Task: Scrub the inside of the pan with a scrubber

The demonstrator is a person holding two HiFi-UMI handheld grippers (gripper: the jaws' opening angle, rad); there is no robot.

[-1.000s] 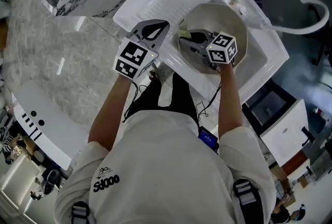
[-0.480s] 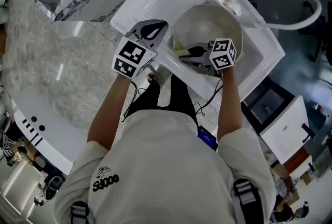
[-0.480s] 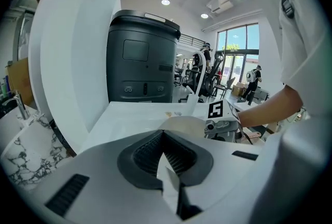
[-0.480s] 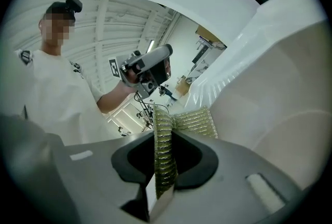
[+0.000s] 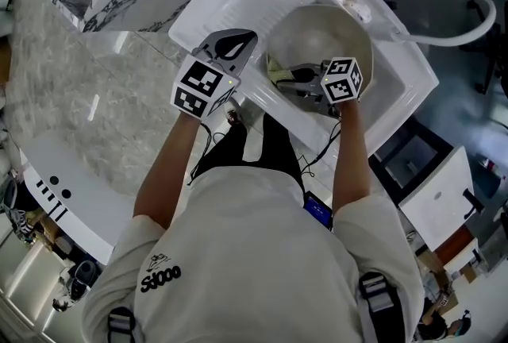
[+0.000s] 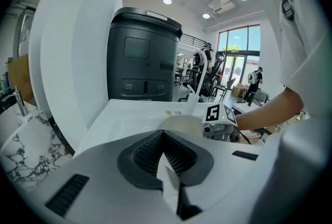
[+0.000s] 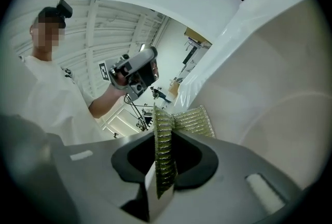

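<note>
Scrub likely in progress.
Right gripper [image 7: 163, 166] fingers pinch scrubber [image 7: 190, 119] inside pan [image 5: 321, 30]; left gripper [image 6: 164, 158] fingers pressed together, empty.

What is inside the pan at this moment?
The right gripper reaches into the pan, shut on a yellow-green scrubber. The rest of the visible inside is bare. The part of the floor under the gripper is covered, so that cannot be checked.

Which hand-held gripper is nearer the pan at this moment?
Right. The right hand-held gripper is inside the pan, clamping the scrubber; the left hand-held gripper sits outside its rim, shut.
</note>
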